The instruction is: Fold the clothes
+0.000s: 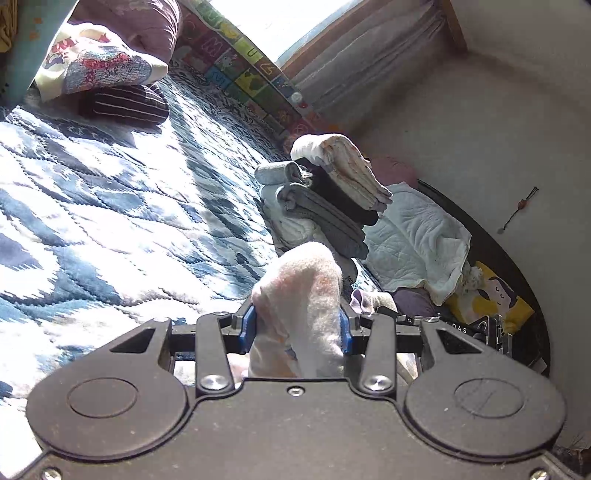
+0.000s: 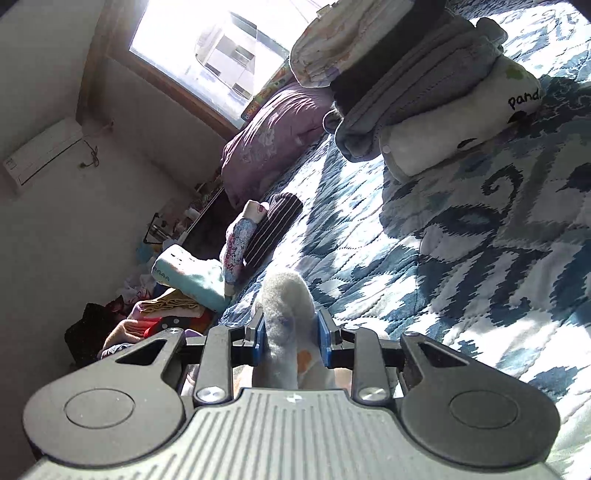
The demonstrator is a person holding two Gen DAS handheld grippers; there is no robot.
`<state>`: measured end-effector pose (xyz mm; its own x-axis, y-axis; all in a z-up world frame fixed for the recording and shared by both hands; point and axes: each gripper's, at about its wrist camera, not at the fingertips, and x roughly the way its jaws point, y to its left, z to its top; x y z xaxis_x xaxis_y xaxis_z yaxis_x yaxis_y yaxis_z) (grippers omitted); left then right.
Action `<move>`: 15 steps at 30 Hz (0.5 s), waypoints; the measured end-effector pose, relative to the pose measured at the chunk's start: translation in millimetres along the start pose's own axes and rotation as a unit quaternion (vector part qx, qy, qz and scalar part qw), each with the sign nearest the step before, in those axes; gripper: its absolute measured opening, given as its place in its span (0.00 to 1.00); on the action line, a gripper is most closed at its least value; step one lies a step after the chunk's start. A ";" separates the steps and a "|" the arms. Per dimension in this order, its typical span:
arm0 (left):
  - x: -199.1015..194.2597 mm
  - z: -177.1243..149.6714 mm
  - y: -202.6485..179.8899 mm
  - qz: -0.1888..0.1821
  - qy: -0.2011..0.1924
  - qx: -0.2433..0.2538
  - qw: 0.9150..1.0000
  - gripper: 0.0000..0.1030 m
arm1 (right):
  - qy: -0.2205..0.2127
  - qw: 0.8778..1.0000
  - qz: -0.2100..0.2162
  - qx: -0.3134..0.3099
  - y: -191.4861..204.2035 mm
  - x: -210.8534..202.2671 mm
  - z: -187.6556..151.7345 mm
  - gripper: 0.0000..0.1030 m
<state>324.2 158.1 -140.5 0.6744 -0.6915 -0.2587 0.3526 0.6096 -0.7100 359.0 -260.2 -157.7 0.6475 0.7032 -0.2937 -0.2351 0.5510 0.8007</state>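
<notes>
Grippers left (image 1: 297, 325) and right (image 2: 290, 332), both seemingly clamped on pale fleecy garment (image 1: 303, 295).

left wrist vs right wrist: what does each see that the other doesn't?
Left wrist only: white quilted blanket beside the stack, yellow printed item, wall corner.

Right wrist only: window, wall air conditioner, teal item, "panda" lettering on the stack's bottom garment.

Both: folded stack on the blue-and-white quilt, striped garment, purple pillow. Left gripper and right gripper each clamp pale fabric.
</notes>
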 end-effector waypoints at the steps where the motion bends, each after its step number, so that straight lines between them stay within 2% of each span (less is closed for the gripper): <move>1: 5.1 0.4 6.4 0.004 0.007 -0.011 1.000 0.39 | -0.001 1.000 -0.001 0.015 -6.2 3.4 -0.8 0.28; 6: 14.5 1.3 21.6 0.015 0.027 -0.040 0.999 0.39 | -0.012 0.999 0.001 0.043 -25.6 14.3 -10.8 0.27; 10: 16.5 -0.4 19.6 0.030 0.031 -0.023 0.999 0.41 | -0.027 0.999 -0.004 0.033 -24.5 10.9 -14.5 0.26; 12: 14.8 0.3 16.0 0.031 0.027 -0.012 0.999 0.47 | -0.043 0.999 -0.004 0.011 -15.3 4.1 -16.2 0.28; 13: 12.4 1.0 13.1 0.033 0.021 -0.007 0.999 0.49 | -0.050 0.999 -0.003 -0.002 -9.4 0.5 -16.0 0.32; 15: 2.8 3.4 3.1 0.050 -0.008 0.012 0.999 0.65 | -0.065 0.997 -0.006 -0.029 3.1 -8.5 -15.2 0.37</move>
<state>329.4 159.3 -141.2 0.7172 -0.6210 -0.3161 0.2990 0.6840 -0.6654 341.8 -257.7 -160.7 0.7386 0.6336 -0.2305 -0.2655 0.5875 0.7644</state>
